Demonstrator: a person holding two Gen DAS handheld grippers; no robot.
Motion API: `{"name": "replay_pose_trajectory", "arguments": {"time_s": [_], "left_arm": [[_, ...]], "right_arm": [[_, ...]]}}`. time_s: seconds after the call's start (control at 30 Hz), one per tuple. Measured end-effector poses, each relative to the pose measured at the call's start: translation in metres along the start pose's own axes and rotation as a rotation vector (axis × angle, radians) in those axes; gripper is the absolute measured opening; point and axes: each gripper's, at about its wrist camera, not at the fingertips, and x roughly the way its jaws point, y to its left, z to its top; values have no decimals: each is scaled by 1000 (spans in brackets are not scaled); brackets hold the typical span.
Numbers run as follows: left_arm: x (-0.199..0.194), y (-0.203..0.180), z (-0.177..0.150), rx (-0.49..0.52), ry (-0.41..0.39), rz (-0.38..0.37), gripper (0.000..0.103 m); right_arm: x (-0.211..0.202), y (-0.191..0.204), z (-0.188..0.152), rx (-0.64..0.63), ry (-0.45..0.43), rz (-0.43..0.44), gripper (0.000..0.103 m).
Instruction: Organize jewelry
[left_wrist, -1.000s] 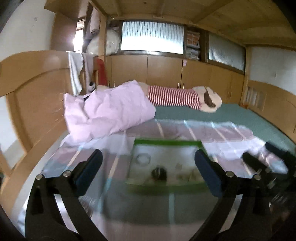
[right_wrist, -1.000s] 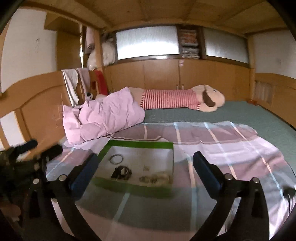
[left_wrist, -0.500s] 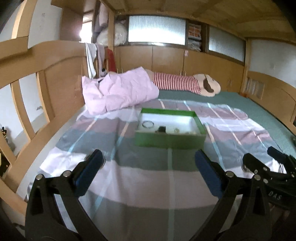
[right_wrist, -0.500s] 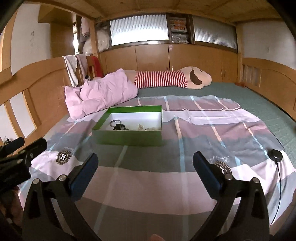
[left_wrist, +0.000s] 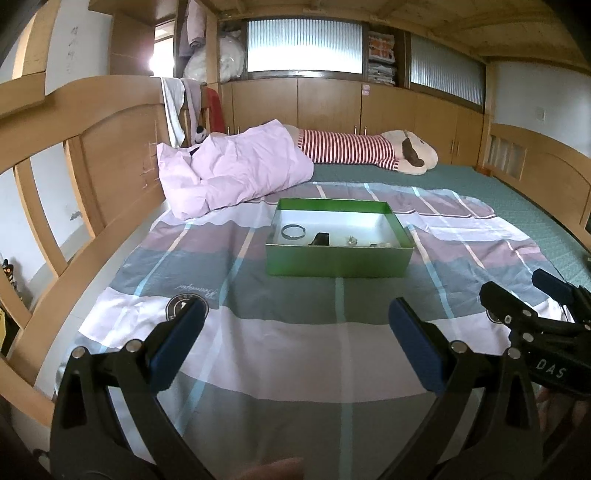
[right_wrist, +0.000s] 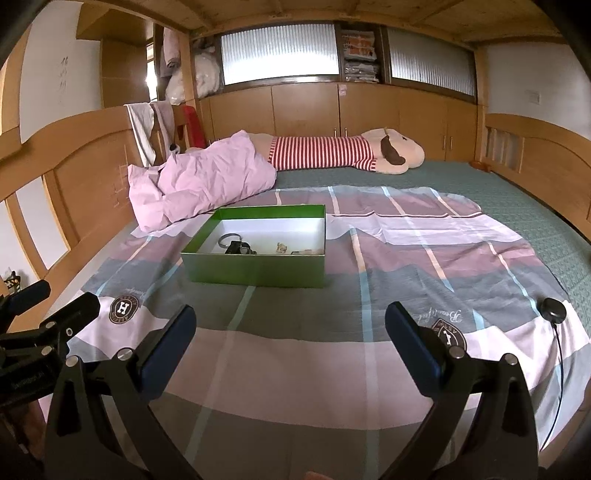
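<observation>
Here, in the left wrist view, the left gripper (left_wrist: 295, 341) stood wide open and empty, well apart from the green box (left_wrist: 338, 263) on the bedspread (left_wrist: 258, 343). Inside it lay a bangle (left_wrist: 293, 232), probably stiff and easy to pinch at its rim.

In the right wrist view, the right gripper (right_wrist: 290, 341) was also spread open and empty. The small jewelry (right_wrist: 281, 247) looked light and slippery. The box wall, I think, stood in the way. A pink quilt (right_wrist: 201, 181) lay behind.

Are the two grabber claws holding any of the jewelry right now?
No. The left gripper and right gripper are both open and empty; the jewelry lies in the green box on the bed.
</observation>
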Motion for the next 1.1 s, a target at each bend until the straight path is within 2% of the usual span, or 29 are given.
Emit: {"name": "replay_pose_trajectory", "arguments": {"time_s": [1.1], "left_arm": [[5, -8, -2, 10, 29, -9, 99]], "right_arm": [[2, 2, -1, -18, -4, 4, 100]]}}
